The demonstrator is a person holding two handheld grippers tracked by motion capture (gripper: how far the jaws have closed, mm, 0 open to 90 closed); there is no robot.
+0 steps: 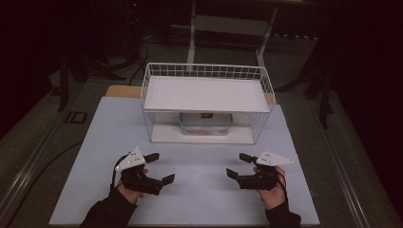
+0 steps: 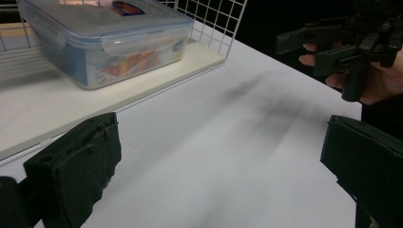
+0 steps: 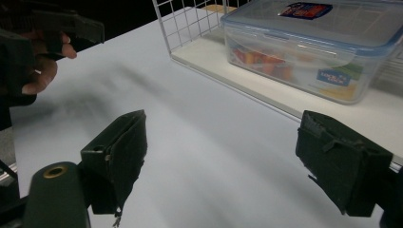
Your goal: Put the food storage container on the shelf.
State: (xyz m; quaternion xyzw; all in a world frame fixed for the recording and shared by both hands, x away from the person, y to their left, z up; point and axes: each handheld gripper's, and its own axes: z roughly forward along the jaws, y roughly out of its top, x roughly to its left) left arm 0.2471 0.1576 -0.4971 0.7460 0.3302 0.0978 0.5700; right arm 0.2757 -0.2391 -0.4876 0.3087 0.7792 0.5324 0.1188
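Container, clear plastic with a blue-rimmed lid, sat on the bottom shelf of a white wire rack at the far middle of the desk. Nearer the person, well apart from it, the left tool and right tool hovered with jaws spread, holding nothing.

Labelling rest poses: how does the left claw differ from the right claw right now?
The left claw sits on the table's left side with its jaws pointing right; the right claw sits on the right side, jaws pointing left. The left claw's grey plate angles up-right, the right's up-left. Both are open, empty, hand-held, facing each other in front of the wire rack.
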